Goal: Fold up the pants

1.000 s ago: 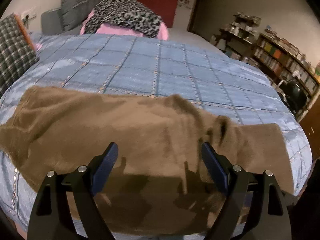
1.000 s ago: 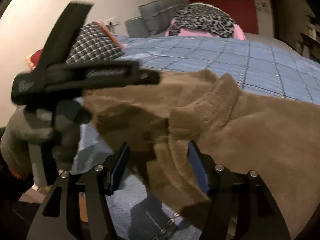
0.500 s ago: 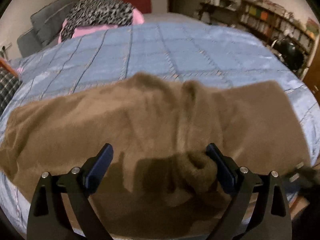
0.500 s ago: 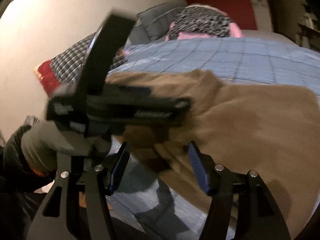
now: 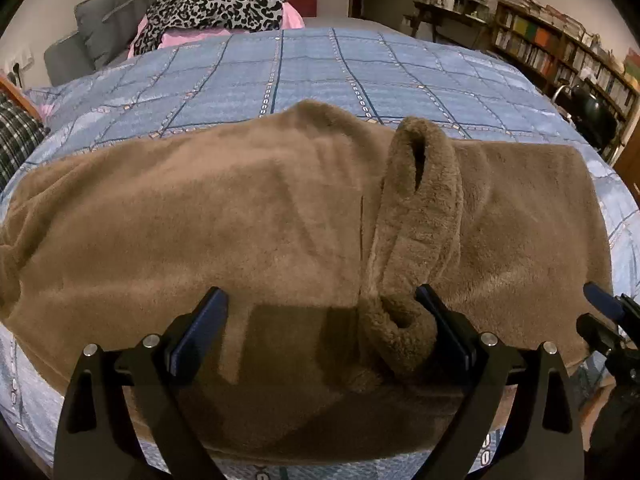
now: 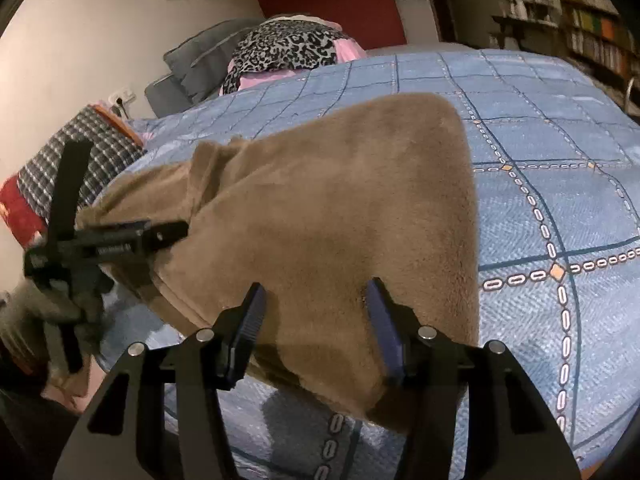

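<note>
Brown fleece pants point(image 5: 240, 220) lie spread across the blue checked quilt point(image 5: 320, 72). My left gripper point(image 5: 320, 320) hovers low over their near edge, open wide. A rolled loop of fleece point(image 5: 416, 208) runs down to its right finger and lies just inside it. My right gripper point(image 6: 316, 320) is over one end of the pants point(image 6: 340, 200). Its jaws are closing, with the near hem between them, and the pads are not pressing on the cloth. One of its blue pads point(image 5: 602, 306) shows at the right edge of the left wrist view.
A leopard-print throw on pink bedding point(image 5: 212, 4) and grey pillows point(image 5: 104, 20) lie at the bed's far end. A plaid cushion point(image 6: 80, 160) is at the left. Bookshelves point(image 5: 560, 48) and a dark chair point(image 5: 592, 116) stand past the bed's right side. A grey-sleeved hand point(image 6: 24, 312) holds the left gripper.
My left gripper dropped closer to the pants and the fleece loop now lies by its right finger. My right gripper slid sideways to the pants' end and its jaws narrowed.
</note>
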`<state>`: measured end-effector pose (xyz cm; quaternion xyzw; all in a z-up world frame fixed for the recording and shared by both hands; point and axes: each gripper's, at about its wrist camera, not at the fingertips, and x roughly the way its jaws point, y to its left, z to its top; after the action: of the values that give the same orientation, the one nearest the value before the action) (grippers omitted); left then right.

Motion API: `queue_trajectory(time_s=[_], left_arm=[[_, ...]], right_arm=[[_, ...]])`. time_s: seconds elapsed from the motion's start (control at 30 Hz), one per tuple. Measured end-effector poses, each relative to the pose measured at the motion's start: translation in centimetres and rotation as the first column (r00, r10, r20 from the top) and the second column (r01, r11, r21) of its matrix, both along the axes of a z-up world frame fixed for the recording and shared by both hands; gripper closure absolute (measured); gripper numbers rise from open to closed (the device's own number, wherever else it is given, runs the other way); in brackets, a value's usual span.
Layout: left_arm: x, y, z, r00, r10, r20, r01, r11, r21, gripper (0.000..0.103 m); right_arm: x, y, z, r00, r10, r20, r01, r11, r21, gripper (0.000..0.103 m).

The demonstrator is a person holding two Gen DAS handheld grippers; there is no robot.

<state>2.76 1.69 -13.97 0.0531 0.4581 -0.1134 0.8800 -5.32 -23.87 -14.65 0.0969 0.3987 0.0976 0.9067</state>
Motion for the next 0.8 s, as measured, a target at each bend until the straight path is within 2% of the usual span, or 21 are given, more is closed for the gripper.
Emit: queue_trajectory(time_s=[0.1,0.2,0.27,0.37,0.53,0.57,0.6,0.67,0.73,0.8], left_arm=[[0.1,0.0,0.4,1.0,0.011,-0.01,-0.011,1.0,-0.012,0.007],[0.1,-0.4,1.3,1.0,0.007,0.001,-0.007,1.0,0.0,0.008],[-0.2,-0.7,2.4,0.999,0.003,0.032,-0.003,1.0,0.008,0.008],[-0.3,-1.0,4.4,0.998,-0.002,0.068,0.005,0.999,-0.034,0.008],[-0.1,-3.1,7.2,0.989,-0.047,0.138,0.057,0.996,-0.074,0.008],[0.1,-3.6,7.5,0.987,-0.057,0.148,0.07,0.994,-0.082,0.015],[0.2,-4.2,7.8,0.984,-0.086,0.154,0.103,0.989,-0.108,0.034],[0.7,-5.4,8.1,0.982,-0.133,0.133,0.153,0.977,-0.151,0.046],[1.1,-6.3,8.2,0.978,-0.164,0.129,0.187,0.964,-0.187,0.047],[1.5,-7.5,8.2,0.971,-0.191,0.142,0.217,0.957,-0.191,0.047]], right_arm=[[0.2,0.5,0.1,1.0,0.005,-0.001,-0.005,1.0,-0.03,0.05],[0.5,0.2,0.7,1.0,0.002,0.001,-0.002,1.0,-0.003,0.05],[0.0,-0.4,2.0,1.0,-0.004,0.026,0.004,1.0,0.018,0.05],[0.0,-1.1,3.6,0.997,-0.029,0.075,0.027,0.999,0.019,0.05],[1.9,-2.6,5.1,0.992,-0.081,0.095,0.08,0.997,0.017,0.049],[2.4,-2.9,5.3,0.991,-0.093,0.093,0.092,0.996,0.014,0.049],[2.8,-3.1,5.5,0.991,-0.096,0.093,0.095,0.995,0.014,0.049],[3.7,-3.4,5.8,0.989,-0.11,0.097,0.11,0.994,0.0,0.049],[4.7,-3.6,6.0,0.989,-0.114,0.098,0.116,0.993,-0.009,0.049],[5.4,-3.6,5.9,0.988,-0.124,0.095,0.126,0.992,-0.021,0.049]])
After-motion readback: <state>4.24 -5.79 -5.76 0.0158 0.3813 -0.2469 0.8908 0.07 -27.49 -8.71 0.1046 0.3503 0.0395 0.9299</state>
